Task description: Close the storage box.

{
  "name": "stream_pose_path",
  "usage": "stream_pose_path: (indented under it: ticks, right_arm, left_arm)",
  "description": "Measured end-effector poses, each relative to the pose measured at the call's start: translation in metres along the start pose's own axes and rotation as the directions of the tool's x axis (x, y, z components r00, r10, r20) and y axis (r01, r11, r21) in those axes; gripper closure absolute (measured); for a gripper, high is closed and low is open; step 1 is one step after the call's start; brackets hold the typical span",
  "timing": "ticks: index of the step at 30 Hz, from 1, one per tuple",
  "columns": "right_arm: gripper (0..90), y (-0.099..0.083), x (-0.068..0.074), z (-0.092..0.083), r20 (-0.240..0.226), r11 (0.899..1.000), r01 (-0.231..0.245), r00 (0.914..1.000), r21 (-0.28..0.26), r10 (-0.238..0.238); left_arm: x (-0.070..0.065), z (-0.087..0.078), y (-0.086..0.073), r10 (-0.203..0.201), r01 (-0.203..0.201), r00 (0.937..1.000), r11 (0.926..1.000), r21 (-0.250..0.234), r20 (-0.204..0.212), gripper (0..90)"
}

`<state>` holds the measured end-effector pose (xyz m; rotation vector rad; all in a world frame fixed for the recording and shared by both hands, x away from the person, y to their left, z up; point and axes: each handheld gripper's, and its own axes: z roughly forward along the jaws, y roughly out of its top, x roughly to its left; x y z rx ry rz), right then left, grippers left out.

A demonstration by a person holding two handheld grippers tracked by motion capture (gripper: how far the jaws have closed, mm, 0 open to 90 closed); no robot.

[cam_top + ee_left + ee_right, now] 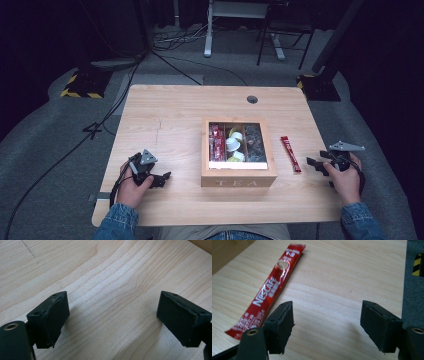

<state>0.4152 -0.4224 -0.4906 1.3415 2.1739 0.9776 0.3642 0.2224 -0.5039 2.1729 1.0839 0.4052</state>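
Red foil coffee stick sachet (270, 288) lies flat on the pale wooden table (165, 115): judged light, limp and slippery. Grip across its middle. Right gripper (327, 318) and left gripper (112, 315) both stand released, holding nothing.

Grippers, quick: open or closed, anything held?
Left gripper: open, nothing held, over bare table.
Right gripper: open, nothing held, beside the red coffee stick.

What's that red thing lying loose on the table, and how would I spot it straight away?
Start at the square wooden box marked TEA in the middle of the pale wooden table. Just to its right, between the box and the right claw, lies a long, thin red Nescafe coffee sachet flat on the bare wood. Unlike the red sachets standing in the box's left compartment, it lies alone outside.
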Motion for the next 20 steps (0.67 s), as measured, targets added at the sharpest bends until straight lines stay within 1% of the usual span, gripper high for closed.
stream_pose_path:
  ticks: [5,6,9,10,12,18,20]
  right_arm:
    - [23.3,-0.0067,0.0015,0.0038,-0.005,1.0,0.017,0.9998,0.017,-0.017]
    - [21.3,-0.0084,0.0015,0.0046,-0.004,0.999,0.027,0.9996,0.021,-0.027]
    - [15.4,-0.0109,0.0037,0.0057,0.002,1.0,0.021,0.9998,0.007,-0.021]
    - [13.6,-0.0112,0.005,0.0067,0.003,1.0,0.028,0.9996,0.008,-0.028]
    - [13.2,-0.011,0.006,0.0072,0.011,1.0,0.029,0.9995,0.008,-0.029]
    - [13.1,-0.0111,0.0061,0.0071,0.012,1.0,0.028,0.9995,0.008,-0.028]
    - [13.1,-0.0111,0.0061,0.0071,0.012,1.0,0.029,0.9995,0.008,-0.029]
  left_arm:
    - [0.0,0.0,0.0,0.0,0.0,1.0,1.0,0.0,0.0,11.4]
    - [0.0,0.0,0.0,0.0,0.0,1.0,1.0,0.0,0.0,11.4]
    - [0.0,0.0,0.0,0.0,0.0,1.0,1.0,0.0,0.0,11.4]
    - [0.0,0.0,0.0,0.0,0.0,1.0,1.0,0.0,0.0,11.4]
    - [-0.0002,0.0,0.0002,0.0,0.0,1.0,1.0,0.0,-0.006,11.4]
    - [0.0,0.0002,0.0004,-0.003,0.003,0.9999,1.0,0.001,-0.013,10.8]
    - [-0.0007,0.0,0.0001,-0.013,0.013,0.9998,0.9999,0.003,-0.017,10.8]
